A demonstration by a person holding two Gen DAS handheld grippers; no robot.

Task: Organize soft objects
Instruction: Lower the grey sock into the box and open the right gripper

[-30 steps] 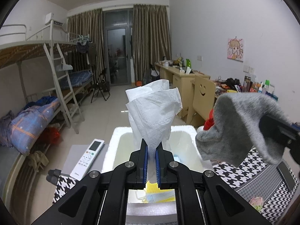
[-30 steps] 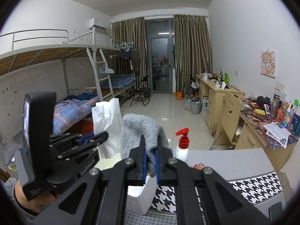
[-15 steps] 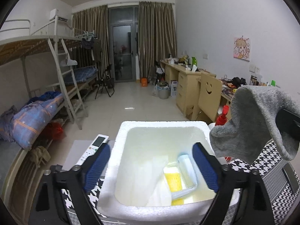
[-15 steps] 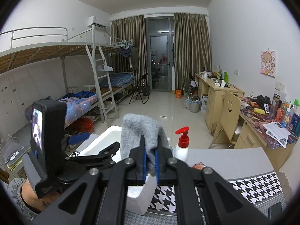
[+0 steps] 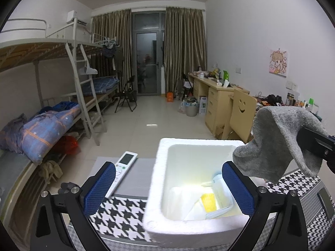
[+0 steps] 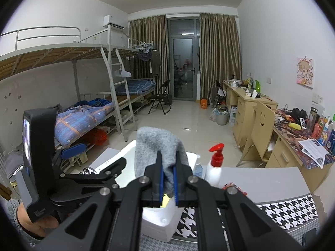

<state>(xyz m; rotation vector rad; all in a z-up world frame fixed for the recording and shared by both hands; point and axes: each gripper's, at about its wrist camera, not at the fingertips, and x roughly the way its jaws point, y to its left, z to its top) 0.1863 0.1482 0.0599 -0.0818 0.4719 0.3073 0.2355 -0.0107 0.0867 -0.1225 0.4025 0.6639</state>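
Left gripper (image 5: 167, 188) wide open after just spreading its jaws, nothing between the blue pads (image 5: 100, 188), foam box (image 5: 159, 190) directly below and ahead with white tissue (image 5: 184, 200) lying inside. Right gripper (image 6: 168, 177) closed tight on a grey sock (image 6: 155, 146), hanging above the box's right edge. Remote control (image 5: 123, 167) beyond the left finger.

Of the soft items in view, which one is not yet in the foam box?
The grey cloth, pinched in the right claw above the foam box; the white tissue already lies inside.

Foam box (image 6: 159, 226) interior hidden behind right tongs (image 6: 168, 179).
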